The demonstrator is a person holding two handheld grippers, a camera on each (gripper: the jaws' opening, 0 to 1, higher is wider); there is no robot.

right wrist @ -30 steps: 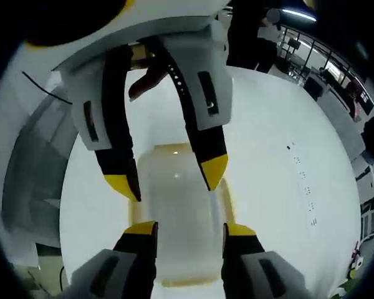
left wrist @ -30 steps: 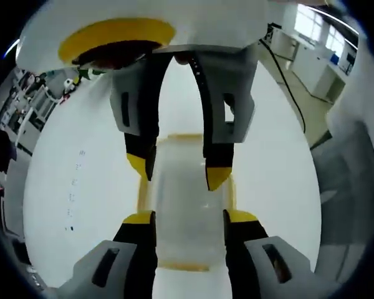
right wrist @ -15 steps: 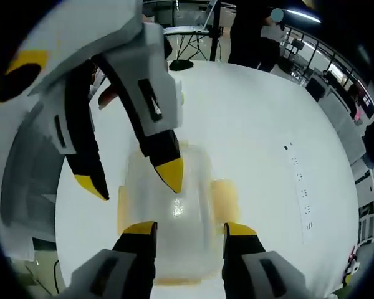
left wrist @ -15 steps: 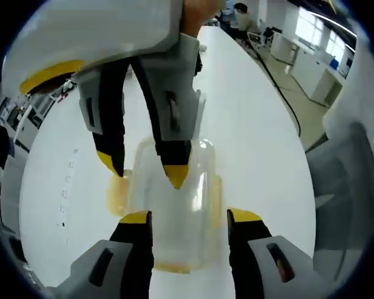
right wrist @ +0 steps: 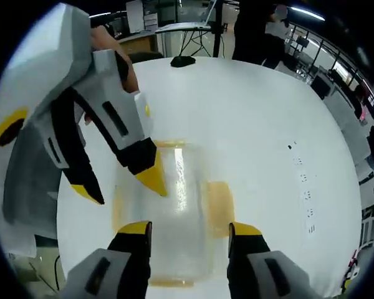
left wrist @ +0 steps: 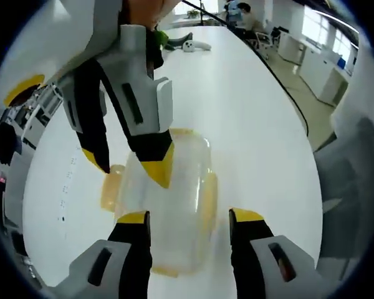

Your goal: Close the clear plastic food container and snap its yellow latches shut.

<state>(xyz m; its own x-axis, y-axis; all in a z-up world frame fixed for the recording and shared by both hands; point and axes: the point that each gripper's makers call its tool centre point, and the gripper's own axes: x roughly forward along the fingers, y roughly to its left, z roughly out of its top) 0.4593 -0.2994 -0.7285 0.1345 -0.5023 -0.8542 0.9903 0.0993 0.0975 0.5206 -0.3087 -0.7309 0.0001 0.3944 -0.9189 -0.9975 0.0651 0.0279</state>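
Two grippers, left gripper [left wrist: 186, 218] and right gripper [right wrist: 188, 227], hover with jaws apart, gripping nothing, over the clear container [left wrist: 165, 205] on the white table [left wrist: 249, 112]; it looks light, slick and flexy, so press its yellow latches [right wrist: 219, 200] rather than its walls.

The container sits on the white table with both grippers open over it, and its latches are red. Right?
Not quite: the latches are yellow, not red, as the right gripper view shows. The rest holds: the clear container sits on the white table, with the left gripper and right gripper open over it.
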